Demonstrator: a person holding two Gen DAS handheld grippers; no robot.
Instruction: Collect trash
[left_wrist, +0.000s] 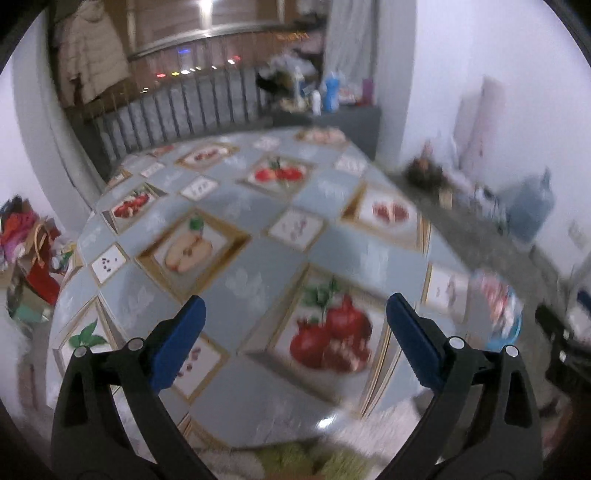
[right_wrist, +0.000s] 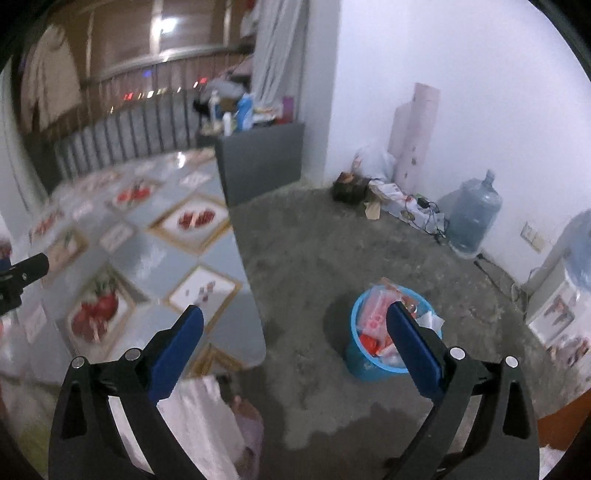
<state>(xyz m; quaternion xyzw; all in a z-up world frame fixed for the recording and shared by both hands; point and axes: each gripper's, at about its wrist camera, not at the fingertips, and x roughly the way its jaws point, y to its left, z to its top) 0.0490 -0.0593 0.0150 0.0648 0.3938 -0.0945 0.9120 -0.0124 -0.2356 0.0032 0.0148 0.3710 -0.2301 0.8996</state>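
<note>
A blue trash bin (right_wrist: 364, 363) stands on the grey floor to the right of the table, filled with red and white wrappers (right_wrist: 376, 317). It shows blurred at the right edge of the left wrist view (left_wrist: 504, 312). My right gripper (right_wrist: 295, 314) is open and empty, held above the floor between the table corner and the bin. My left gripper (left_wrist: 295, 306) is open and empty above the table (left_wrist: 258, 266), which has a fruit-pattern cloth. No loose trash shows on the cloth.
The table edge (right_wrist: 255, 295) runs down the middle of the right wrist view. A dark cabinet (right_wrist: 264, 166) with bottles stands beyond it. Water jugs (right_wrist: 474, 214), boxes and cables line the right wall. A white fleecy sleeve (right_wrist: 199, 417) shows at the bottom. Bags (left_wrist: 26, 240) sit at the left.
</note>
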